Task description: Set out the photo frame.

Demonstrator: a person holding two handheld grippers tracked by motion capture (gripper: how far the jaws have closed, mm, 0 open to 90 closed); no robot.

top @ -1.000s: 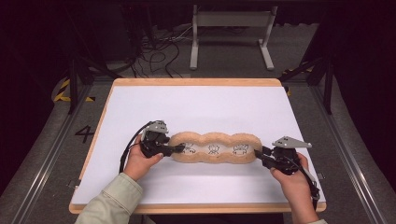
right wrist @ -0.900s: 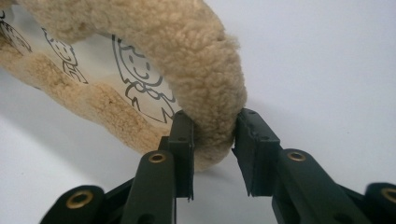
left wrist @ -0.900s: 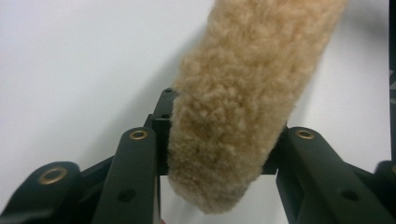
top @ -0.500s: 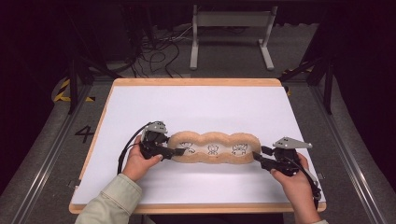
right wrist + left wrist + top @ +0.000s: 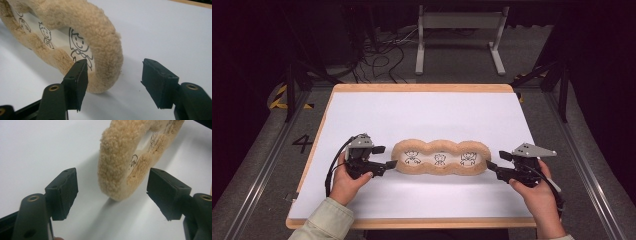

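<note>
Lying flat on the white sheet (image 5: 422, 117) that covers the table (image 5: 422, 88), the fuzzy tan pad (image 5: 441, 157) sits a little toward the near edge, its long side running from 9 to 3 o'clock, with three small printed figures in a pale strip along its middle.

Nearest the camera, the table's wooden near edge runs across the bottom of the high view, and a band of bare sheet lies between it and the pad. The person's left sleeve (image 5: 323, 221) crosses that edge at about 7 o'clock, the right hand (image 5: 539, 197) at about 5 o'clock.

The left gripper (image 5: 388, 156) lies level at 9 o'clock of the pad, pointing toward 3 o'clock, its tips just beside the pad's end. Its jaws have just been opening and stand apart; in the left gripper view (image 5: 112, 195) the pad's rounded end (image 5: 117, 167) lies ahead of them, with white sheet showing at each pad face.

The right gripper (image 5: 495, 161) lies at 3 o'clock of the pad, pointing toward 9 o'clock, with a grey plate (image 5: 533, 150) on top. Its jaws have also just been opening and are spread; in the right gripper view (image 5: 113, 75) the pad's end (image 5: 100, 60) reaches between them, with open sheet before the right-hand one; whether the left-hand one touches the fleece I cannot tell.

Beyond the pad, toward 12 o'clock, a wide stretch of bare sheet runs to the far wooden edge. Past that, the floor holds cables (image 5: 384, 55) and a white frame (image 5: 459, 35).
</note>
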